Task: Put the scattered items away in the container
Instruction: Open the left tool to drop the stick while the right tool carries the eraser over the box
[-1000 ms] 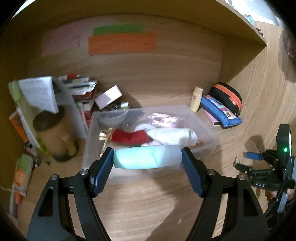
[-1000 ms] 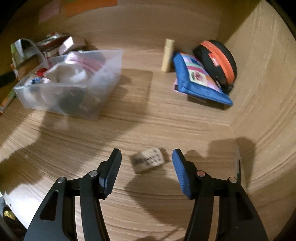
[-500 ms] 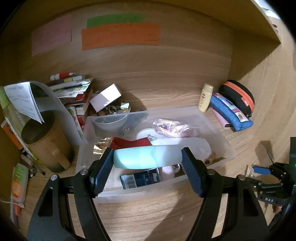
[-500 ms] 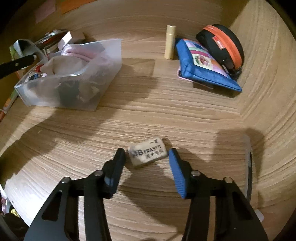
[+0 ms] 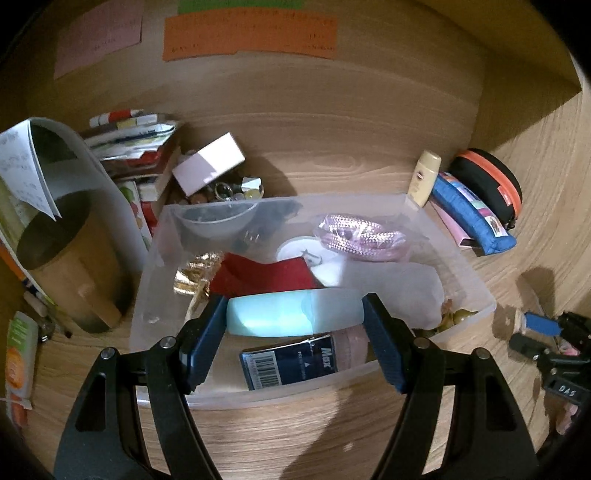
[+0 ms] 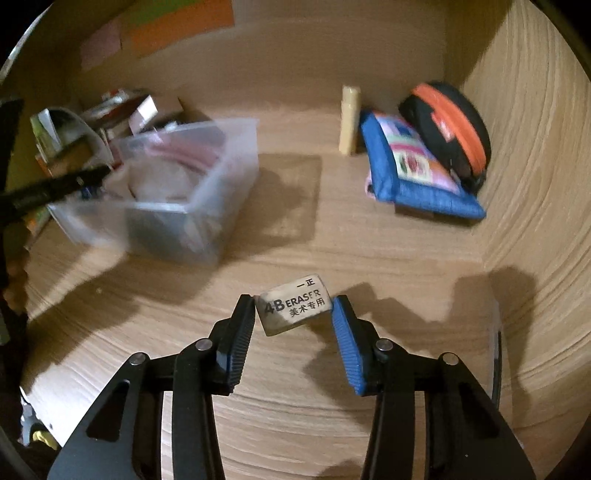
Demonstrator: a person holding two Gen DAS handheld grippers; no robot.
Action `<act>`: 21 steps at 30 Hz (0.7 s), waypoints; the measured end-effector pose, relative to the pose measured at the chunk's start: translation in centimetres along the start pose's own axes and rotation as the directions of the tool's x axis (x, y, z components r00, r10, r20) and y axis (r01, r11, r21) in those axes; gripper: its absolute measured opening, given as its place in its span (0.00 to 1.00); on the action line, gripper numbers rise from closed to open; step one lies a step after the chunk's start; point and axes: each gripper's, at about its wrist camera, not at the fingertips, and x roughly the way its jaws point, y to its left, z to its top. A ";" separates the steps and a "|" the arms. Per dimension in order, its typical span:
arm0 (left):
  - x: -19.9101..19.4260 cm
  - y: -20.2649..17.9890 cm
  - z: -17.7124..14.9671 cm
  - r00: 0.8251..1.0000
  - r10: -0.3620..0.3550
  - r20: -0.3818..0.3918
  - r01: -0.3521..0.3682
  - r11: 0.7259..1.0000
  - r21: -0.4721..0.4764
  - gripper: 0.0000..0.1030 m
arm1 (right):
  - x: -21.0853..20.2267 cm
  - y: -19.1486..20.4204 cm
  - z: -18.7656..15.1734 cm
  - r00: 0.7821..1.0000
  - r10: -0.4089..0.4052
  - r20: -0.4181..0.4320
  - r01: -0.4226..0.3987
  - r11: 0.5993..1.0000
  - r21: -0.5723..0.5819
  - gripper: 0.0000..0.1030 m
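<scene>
Where the wooden desk (image 6: 369, 240) meets walls, sticky notes (image 5: 249, 35) hang.

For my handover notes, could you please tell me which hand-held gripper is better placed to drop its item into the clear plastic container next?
Left: the left hand-held gripper holds the pale blue tube over the clear plastic container; the right's white eraser is farther off.

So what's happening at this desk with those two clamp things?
A person is tidying loose items into the clear plastic bin, working a hand-held gripper in each hand. The left gripper holds a pale turquoise bottle above the bin, which already has a red cloth and other bits inside. The right gripper has closed its jaws onto a white eraser out on the wooden desk, to the bin's right.
</scene>
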 end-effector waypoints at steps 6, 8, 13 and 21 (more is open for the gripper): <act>-0.8 0.1 0.0 1.000 -0.012 0.025 0.012 1.000 -0.006 0.78 | -1.0 1.3 1.6 0.999 0.020 0.049 -0.019 1.000 -0.024 0.39; -1.3 0.3 0.0 0.999 -0.015 0.049 0.015 1.000 -0.013 0.85 | -1.0 1.7 1.9 0.998 0.028 0.058 -0.026 0.999 -0.029 0.39; -2.4 0.6 0.2 0.996 -0.007 0.085 0.009 1.000 -0.024 0.86 | -1.2 2.6 2.6 0.996 0.045 0.074 -0.042 0.998 -0.045 0.39; -3.7 1.5 -0.3 0.993 0.007 0.119 0.000 0.998 -0.059 0.92 | -1.6 3.7 3.6 0.991 0.079 0.109 -0.074 0.996 -0.049 0.39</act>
